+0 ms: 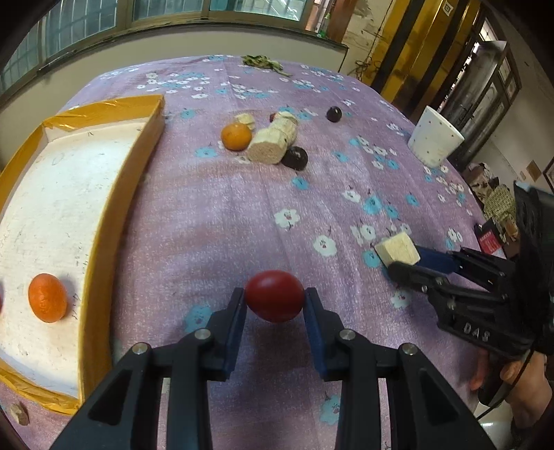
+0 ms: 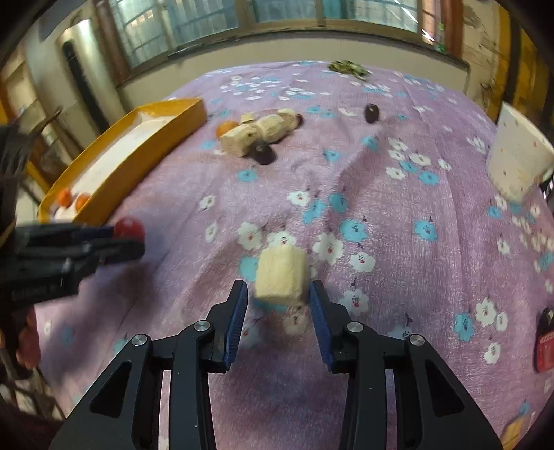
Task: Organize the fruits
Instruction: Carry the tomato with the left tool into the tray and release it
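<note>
The cloth [image 1: 221, 214] is purple with white and blue flowers. The tray [image 1: 104, 221] has yellow walls and a white floor. One fruit [image 1: 275, 296] is red, one [image 1: 46, 302] orange, one [image 1: 295, 158] dark purple. The cup [image 1: 434, 140] is white with tiny dots.

Wrist views — low, tabletop [image 1: 263, 214] shared

Table cover: purple cloth printed with white and blue flowers [image 1: 242, 214], spread ahead of the gripper and wrinkled in places.
Windows: long row of green-framed glass panes [image 2: 277, 17] across the far side, daylight behind them.
Wall under windows: pale plaster ledge [image 1: 242, 41].
Far right: yellow and black vertical panels [image 1: 408, 45], then a dark wooden cabinet [image 1: 498, 79].
Far left, right wrist view: tall silver cylinder [image 2: 81, 65] against the wall.
</note>
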